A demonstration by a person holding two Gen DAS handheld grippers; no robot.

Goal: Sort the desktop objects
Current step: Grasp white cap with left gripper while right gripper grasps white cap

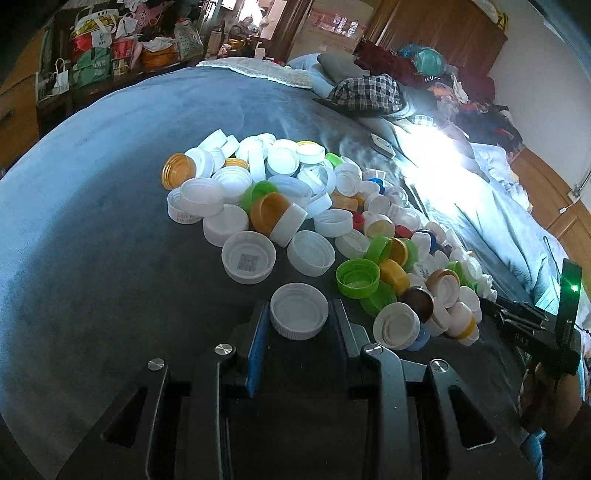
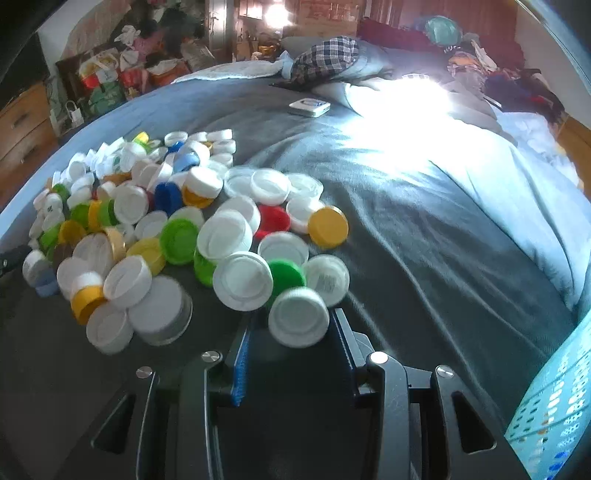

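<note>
1. Blue-grey bedspread (image 1: 92, 229) carries a mixed pile of bottle caps (image 1: 295, 206).
2. Left gripper (image 1: 299, 325): jaws spread around a white cap (image 1: 299, 315) lying hollow side up; contact cannot be confirmed.
3. Right gripper (image 2: 291, 328): jaws bracket another white cap (image 2: 298, 316); grip uncertain.
4. Step judged: pick-up. Next: close, lift, deposit by colour.

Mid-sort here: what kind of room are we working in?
Most likely a bedroom. The bottle caps lie on a bed's blue-grey blanket, with a plaid pillow and piled clothes at the far end and a wooden wardrobe behind.
</note>
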